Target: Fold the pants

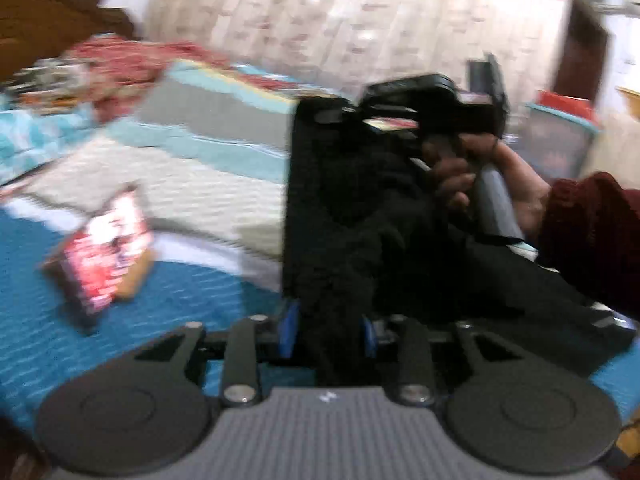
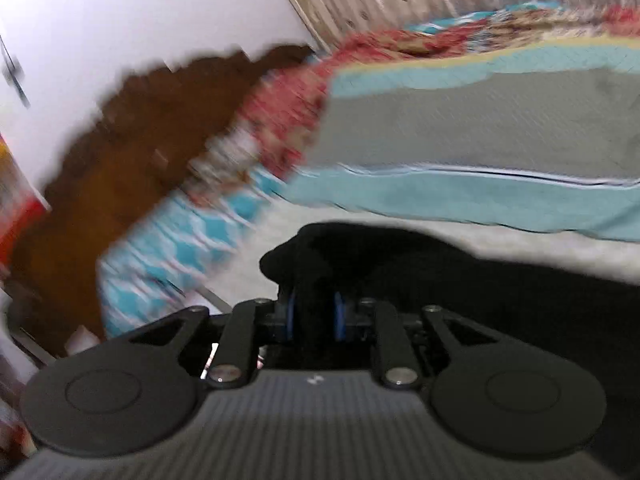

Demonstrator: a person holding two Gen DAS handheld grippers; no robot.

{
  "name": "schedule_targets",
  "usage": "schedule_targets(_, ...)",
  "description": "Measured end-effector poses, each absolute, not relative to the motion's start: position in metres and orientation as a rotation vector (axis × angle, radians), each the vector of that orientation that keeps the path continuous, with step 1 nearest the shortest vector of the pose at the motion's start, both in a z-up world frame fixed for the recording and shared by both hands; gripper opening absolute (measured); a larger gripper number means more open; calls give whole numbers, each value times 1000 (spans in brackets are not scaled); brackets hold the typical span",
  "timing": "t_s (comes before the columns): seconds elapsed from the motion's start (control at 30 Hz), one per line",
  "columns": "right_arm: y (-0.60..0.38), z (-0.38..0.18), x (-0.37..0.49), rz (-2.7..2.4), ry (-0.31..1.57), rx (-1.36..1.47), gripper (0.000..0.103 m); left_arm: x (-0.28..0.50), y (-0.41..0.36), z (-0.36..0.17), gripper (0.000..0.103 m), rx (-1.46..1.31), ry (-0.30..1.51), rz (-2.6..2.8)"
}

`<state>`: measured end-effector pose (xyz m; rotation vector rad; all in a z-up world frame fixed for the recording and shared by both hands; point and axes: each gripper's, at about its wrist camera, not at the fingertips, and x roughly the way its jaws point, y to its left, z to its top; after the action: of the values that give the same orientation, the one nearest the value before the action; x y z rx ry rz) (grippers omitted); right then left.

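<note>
No legible text, labels or numbers.

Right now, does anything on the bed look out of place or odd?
A red and white packet lies tilted on the blue bedcover, left of the black pants. It has no part in the folding.
</note>
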<state>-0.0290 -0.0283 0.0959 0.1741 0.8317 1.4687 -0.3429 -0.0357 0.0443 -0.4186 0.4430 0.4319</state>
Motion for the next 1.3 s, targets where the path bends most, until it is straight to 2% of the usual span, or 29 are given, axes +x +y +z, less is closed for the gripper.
schedule_targets(0.03,-15,84,-34,1438,864,183,30,-345,-32,37,52,-432,477,477)
schedule_targets(0.07,1,70,-36,1359,896,129,43,-346,-25,29,56,-455,525,512)
schedule_targets(0.13,22,48,-36,1209,921,-20,60,-353,-13,19,56,-538,574,535)
schedule_targets(0.3,14,55,-52,1153,867,2,60,-370,17,18,68,-686,504,514)
schedule_targets(0.47,3,59,-67,1294,905,-138,60,-340,28,19,67,-679,473,474)
schedule_targets(0.53,-9,43,-75,1342,942,-192,56,-327,25,20,64,-644,476,458)
schedule_targets(0.57,-27,32,-73,1327,937,-262,39,-317,22,19,64,-638,481,441)
schedule_targets(0.6,-46,23,-76,1273,913,-350,29,-310,23,15,64,-639,492,431)
schedule_targets(0.63,-46,10,-79,1186,880,-453,29,-306,24,11,64,-637,511,423)
schedule_targets(0.67,-45,-4,-83,1088,833,-581,33,-301,21,9,64,-627,530,414)
schedule_targets(0.7,-42,-12,-89,1040,784,-646,43,-300,17,6,64,-613,539,411)
schedule_targets(0.83,-32,20,-111,1078,644,-542,44,-299,7,4,67,-553,557,422)
schedule_targets(0.93,-12,42,-132,1136,552,-511,45,-309,19,6,73,-648,522,411)
schedule_targets(1.0,-4,42,-136,1185,575,-518,50,-311,31,8,84,-697,495,431)
schedule_targets(1.07,22,29,-140,1170,613,-567,58,-306,40,11,84,-716,479,441)
schedule_targets(1.1,33,19,-138,1150,648,-587,63,-301,44,10,82,-721,472,421)
schedule_targets(1.13,38,8,-130,1129,703,-595,64,-294,46,7,78,-729,477,385)
schedule_targets(1.17,46,-6,-121,1097,779,-588,61,-285,46,3,54,-732,506,353)
schedule_targets(1.2,51,-15,-112,1088,843,-558,49,-277,45,-2,20,-724,546,334)
schedule_targets(1.23,51,-19,-104,1083,893,-502,48,-271,41,-6,9,-703,591,322)
schedule_targets(1.27,45,-16,-96,1081,916,-434,39,-270,37,-9,9,-681,611,320)
schedule_targets(1.3,38,-10,-91,1107,933,-370,25,-276,32,-8,9,-661,596,324)
